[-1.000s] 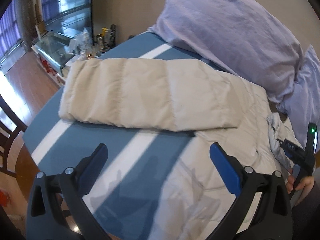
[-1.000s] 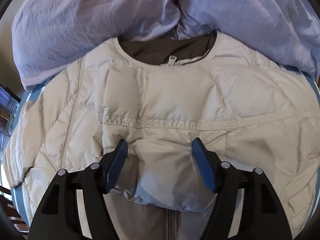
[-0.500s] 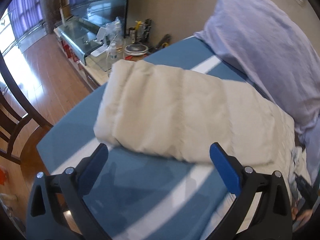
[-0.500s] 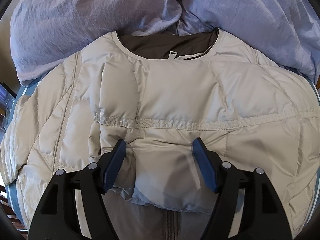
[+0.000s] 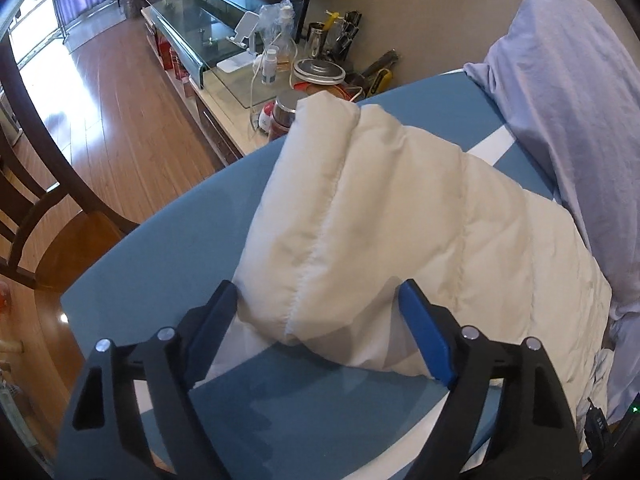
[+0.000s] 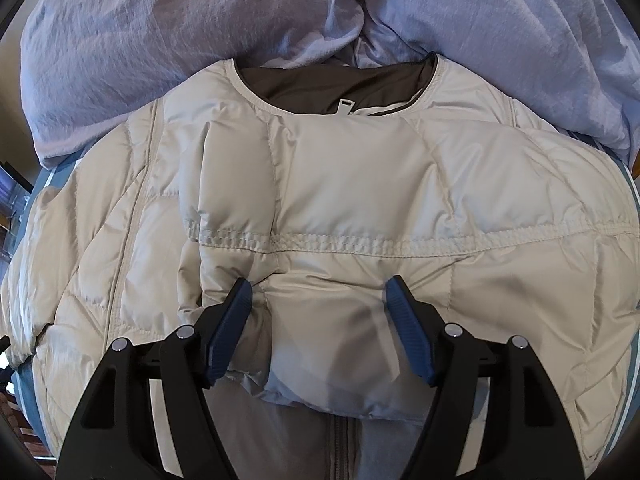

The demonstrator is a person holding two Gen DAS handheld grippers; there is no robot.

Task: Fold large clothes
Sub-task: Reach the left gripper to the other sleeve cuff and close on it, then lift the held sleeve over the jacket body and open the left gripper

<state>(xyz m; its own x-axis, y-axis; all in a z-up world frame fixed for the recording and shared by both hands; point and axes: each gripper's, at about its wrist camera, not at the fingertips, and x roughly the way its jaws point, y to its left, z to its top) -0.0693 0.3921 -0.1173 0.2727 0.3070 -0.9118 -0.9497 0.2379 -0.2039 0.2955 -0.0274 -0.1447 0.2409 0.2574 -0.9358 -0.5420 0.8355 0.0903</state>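
Observation:
A cream puffer jacket [image 6: 360, 184] lies on the blue striped bed [image 5: 168, 232], collar toward the lilac pillows. Its left sleeve [image 5: 360, 216] stretches out flat toward the bed's edge. My left gripper [image 5: 320, 320] is open, its blue pads on either side of the sleeve's cuff end. My right gripper [image 6: 320, 312] is open, its pads straddling the folded-over right sleeve's cuff [image 6: 328, 344] on the jacket's chest, above the zipper.
Lilac pillows [image 6: 200, 40] lie behind the collar and show in the left wrist view [image 5: 568, 92]. A low cabinet with jars, bottles and cables [image 5: 288, 76] stands beside the bed. A dark wooden chair [image 5: 44, 208] stands on the wood floor at left.
My left gripper has swung left and moved forward along the sleeve until its pads sit around the cuff end. My right gripper has stayed nearly still over the folded sleeve.

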